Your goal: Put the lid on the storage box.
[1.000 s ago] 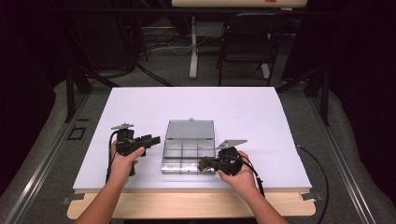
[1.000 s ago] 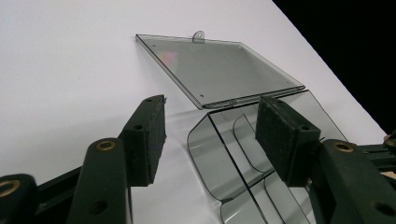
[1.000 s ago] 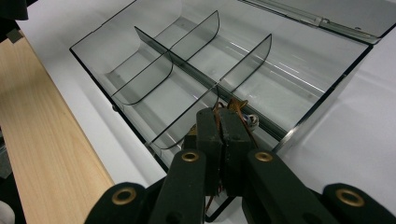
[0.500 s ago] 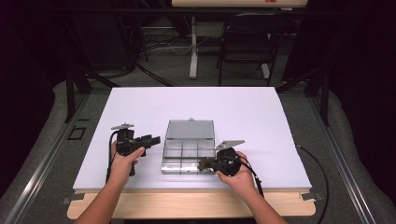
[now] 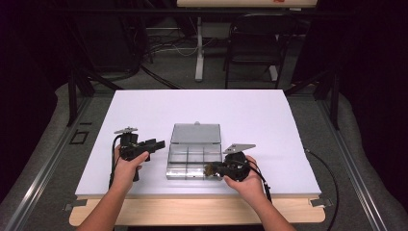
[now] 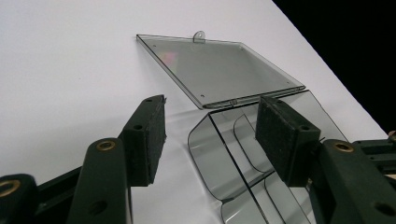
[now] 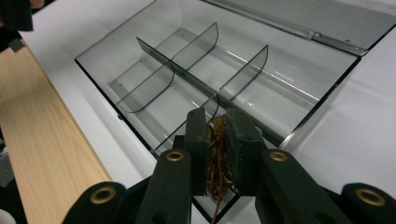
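— While that bundle of brown rubber bands (image 7: 217, 144) sits between the pads of the right gripper (image 7: 219, 140), how do you reckon it will handle?

— Light and floppy, I'd say. It's a tangle of thin loops, so it should squash under the pads and cling to them a bit. Best taken across the thick middle of the bunch, which is where the jaws have it now; loose strands hang below them.

— Is it gripped?

— The jaws have just been opening, yet the gap is narrow and the bands sit between the pads, seemingly touching both. It hangs over the near right compartment of the clear plastic organizer box (image 5: 192, 159), just inside its front corner.

— And the box itself?

— Thin, stiff, slick plastic, probably easy to nudge across the white table (image 5: 144, 110). Its dividers (image 7: 187, 79) stand upright and could snag a strand. The lid (image 6: 219, 70) lies flat behind.

— The other hand?

— The left gripper (image 5: 156, 144) hovers just beside the box's left wall, jaws spread wide, holding nothing.

— Room to move?

— Plenty of bare table left, right and beyond. The wooden front edge (image 7: 42, 140) runs close to the box, so little margin there.
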